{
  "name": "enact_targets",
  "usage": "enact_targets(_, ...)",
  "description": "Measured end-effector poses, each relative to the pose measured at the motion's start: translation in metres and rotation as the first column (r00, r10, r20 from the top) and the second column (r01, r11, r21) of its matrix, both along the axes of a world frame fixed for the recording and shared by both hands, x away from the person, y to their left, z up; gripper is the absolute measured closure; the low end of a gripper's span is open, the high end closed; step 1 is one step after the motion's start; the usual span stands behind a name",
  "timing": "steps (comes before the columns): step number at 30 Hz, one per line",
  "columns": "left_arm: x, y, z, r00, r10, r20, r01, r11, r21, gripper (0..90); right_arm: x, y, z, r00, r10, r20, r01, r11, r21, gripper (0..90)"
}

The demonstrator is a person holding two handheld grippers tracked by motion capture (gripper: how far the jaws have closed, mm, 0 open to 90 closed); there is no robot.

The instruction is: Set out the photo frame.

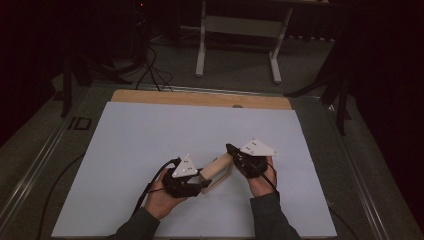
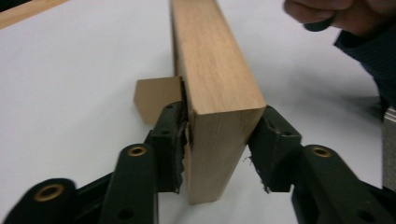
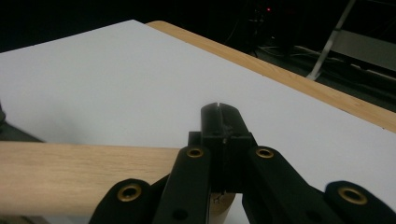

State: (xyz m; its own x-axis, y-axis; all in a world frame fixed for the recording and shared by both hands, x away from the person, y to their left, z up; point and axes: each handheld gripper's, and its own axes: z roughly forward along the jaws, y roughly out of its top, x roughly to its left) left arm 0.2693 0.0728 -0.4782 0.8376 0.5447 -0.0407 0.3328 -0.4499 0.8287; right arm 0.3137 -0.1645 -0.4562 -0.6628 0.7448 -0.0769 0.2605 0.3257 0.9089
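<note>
One wooden block (image 1: 218,170) lies on the white table sheet (image 1: 150,150), held up between two hand-held grippers near the sheet's front edge. In the high view most of the block is covered by the grippers and their grey plates, so its full outline cannot be made out there.

Left gripper (image 2: 219,144): the block's near end sits between its two jaws. The pad on the camera's left lies against the block's face; on the other side a thin gap seems to show between pad and wood, so a firm clamp cannot be confirmed. No earlier picture is at hand to judge motion. A second, smaller piece of light wood or card (image 2: 156,98) shows just behind the block on the camera's left (its lower part is hidden by the jaw, and what it is cannot be told).

Right gripper (image 3: 222,122): jaws pressed together with nothing between the tips. The block passes beneath and to the camera's left of it, cut off at the picture edge; whether the gripper body touches the block cannot be told.

Count: one block, one unidentified piece, two grippers, two hands. No writing or label is legible.
</note>
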Motion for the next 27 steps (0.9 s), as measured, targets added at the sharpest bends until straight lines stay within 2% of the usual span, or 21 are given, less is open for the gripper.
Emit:
enact_targets(3,0.003,0.004,0.001,0.9997,0.025,-0.003,-0.025,0.9996,0.009,54.6,0.000,0.000,0.000,1.0000,-0.007,0.000,0.007,1.0000,-0.003,90.0)
enact_targets(10,0.009,0.010,0.000,0.9949,0.098,-0.022,-0.099,0.9951,-0.010,54.5,-0.001,-0.002,0.002,0.9997,-0.024,-0.002,0.024,0.9996,-0.015,90.0)
enact_targets(19,0.013,0.013,-0.001,0.9878,0.154,-0.026,-0.154,0.9879,-0.019,53.5,-0.003,-0.003,0.003,0.9994,-0.033,0.000,0.033,0.9988,-0.037,90.0)
enact_targets(27,0.015,0.014,-0.001,0.9790,0.201,-0.037,-0.202,0.9792,-0.025,52.5,-0.003,-0.004,0.004,0.9994,-0.032,-0.016,0.032,0.9988,-0.038,90.0)
